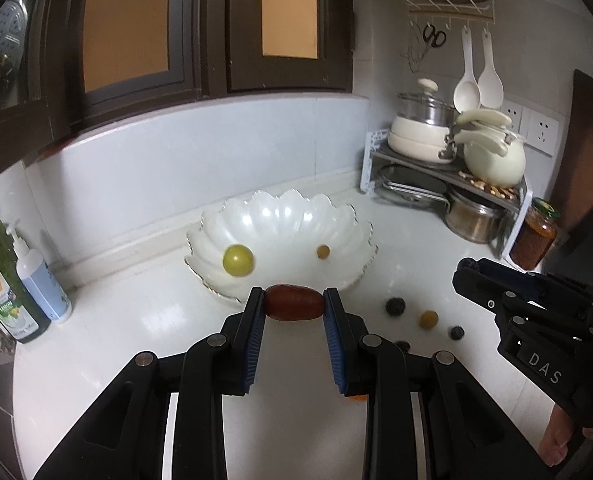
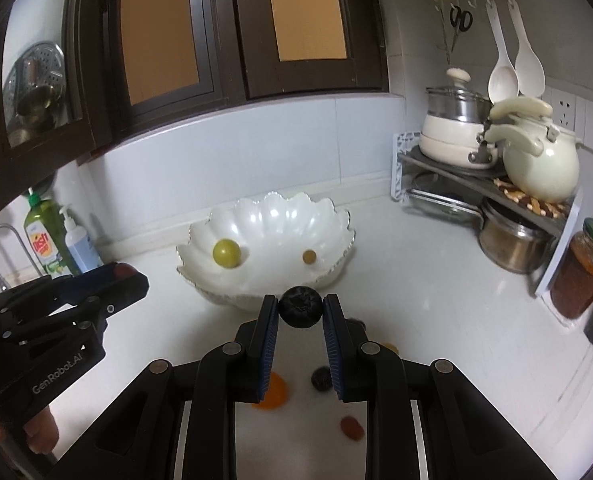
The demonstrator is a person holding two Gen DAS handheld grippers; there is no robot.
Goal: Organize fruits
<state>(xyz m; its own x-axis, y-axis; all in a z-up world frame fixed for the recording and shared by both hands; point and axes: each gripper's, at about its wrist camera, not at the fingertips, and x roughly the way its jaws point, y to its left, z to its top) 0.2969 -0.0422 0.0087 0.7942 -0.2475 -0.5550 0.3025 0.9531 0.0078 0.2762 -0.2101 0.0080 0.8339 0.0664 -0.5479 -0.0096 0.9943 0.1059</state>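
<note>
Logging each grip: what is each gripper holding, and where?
Left gripper: oblong red-brown fruit, pinched at its two ends. Right gripper: round dark blueberry, pinched at its sides.

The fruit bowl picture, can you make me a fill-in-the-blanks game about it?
1. The left gripper pinches a ____ oval fruit.
2. The right gripper pinches a round, dark ____.
3. The white bowl already has ____ fruits inside it.
4. The bigger fruit in the bowl, the round one, is coloured ____.

Missing words: red; blueberry; two; green
</note>
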